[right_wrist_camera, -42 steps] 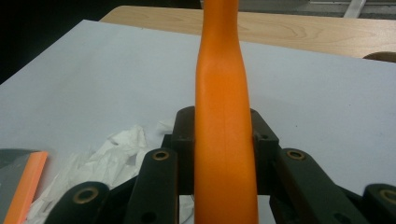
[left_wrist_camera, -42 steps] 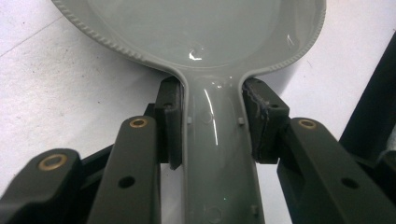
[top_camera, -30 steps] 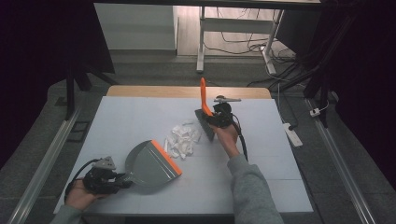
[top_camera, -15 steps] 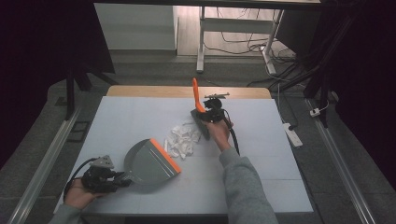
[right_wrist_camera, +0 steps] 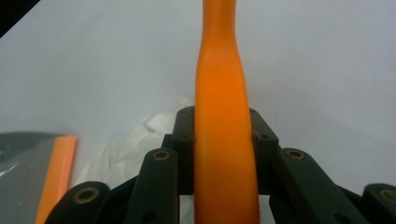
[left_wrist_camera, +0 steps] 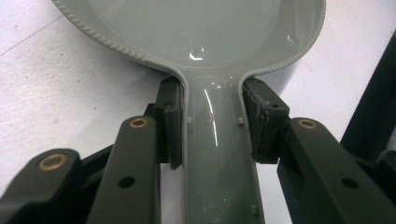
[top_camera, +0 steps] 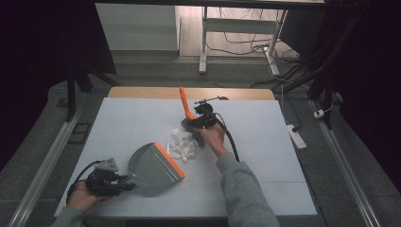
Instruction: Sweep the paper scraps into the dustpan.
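Note:
A grey dustpan (top_camera: 153, 166) with an orange lip (top_camera: 169, 158) lies on the pale table at the front left. My left gripper (top_camera: 124, 179) is shut on its handle (left_wrist_camera: 212, 154), the pads pressing both sides. Crumpled white paper (top_camera: 182, 143) lies just right of the orange lip. My right gripper (top_camera: 194, 124) is shut on the orange handle (right_wrist_camera: 223, 126) of a brush (top_camera: 186, 109), whose handle sticks up and back while its dark head rests at the far side of the paper. In the right gripper view the paper (right_wrist_camera: 140, 140) and dustpan lip (right_wrist_camera: 56, 172) sit below left.
The pale table top (top_camera: 265, 142) has a wooden strip (top_camera: 151, 92) along its far edge. A black cable (top_camera: 231, 142) trails from the right gripper over the table. A white table frame (top_camera: 204, 42) and floor cables stand behind. A power strip (top_camera: 295, 135) lies off the right edge.
My right gripper has carried the brush to the left and slightly nearer, up against the paper pile. The left gripper and dustpan have stayed put.

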Demonstrator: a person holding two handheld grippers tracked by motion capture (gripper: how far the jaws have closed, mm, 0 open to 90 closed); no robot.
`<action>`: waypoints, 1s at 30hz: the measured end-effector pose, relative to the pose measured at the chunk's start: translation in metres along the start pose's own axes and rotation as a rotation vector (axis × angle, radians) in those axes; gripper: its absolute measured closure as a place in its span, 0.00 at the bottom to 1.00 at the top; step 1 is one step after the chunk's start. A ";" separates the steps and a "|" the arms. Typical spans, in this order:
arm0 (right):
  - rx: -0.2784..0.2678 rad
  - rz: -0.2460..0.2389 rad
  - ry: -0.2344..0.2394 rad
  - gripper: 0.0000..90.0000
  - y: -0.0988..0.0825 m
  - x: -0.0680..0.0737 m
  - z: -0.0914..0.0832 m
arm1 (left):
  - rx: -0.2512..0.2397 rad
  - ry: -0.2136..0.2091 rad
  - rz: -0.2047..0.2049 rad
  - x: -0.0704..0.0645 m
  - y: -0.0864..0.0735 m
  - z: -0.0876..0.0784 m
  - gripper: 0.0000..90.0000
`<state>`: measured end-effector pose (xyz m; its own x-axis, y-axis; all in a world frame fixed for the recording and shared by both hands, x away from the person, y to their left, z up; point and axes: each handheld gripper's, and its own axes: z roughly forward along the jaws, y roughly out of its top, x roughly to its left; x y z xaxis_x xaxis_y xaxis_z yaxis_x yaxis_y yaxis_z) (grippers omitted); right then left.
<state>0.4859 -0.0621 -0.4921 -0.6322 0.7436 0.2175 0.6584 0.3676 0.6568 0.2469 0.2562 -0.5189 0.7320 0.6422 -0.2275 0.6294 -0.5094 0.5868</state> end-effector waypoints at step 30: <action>-0.106 -0.025 -0.009 0.78 0.000 0.000 -0.034 | 0.008 -0.003 0.008 0.000 0.002 0.002 0.69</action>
<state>0.4723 -0.0807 -0.4675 -0.6435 0.7404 0.1940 0.5953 0.3248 0.7349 0.2487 0.2540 -0.5190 0.7376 0.6367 -0.2251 0.6257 -0.5189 0.5825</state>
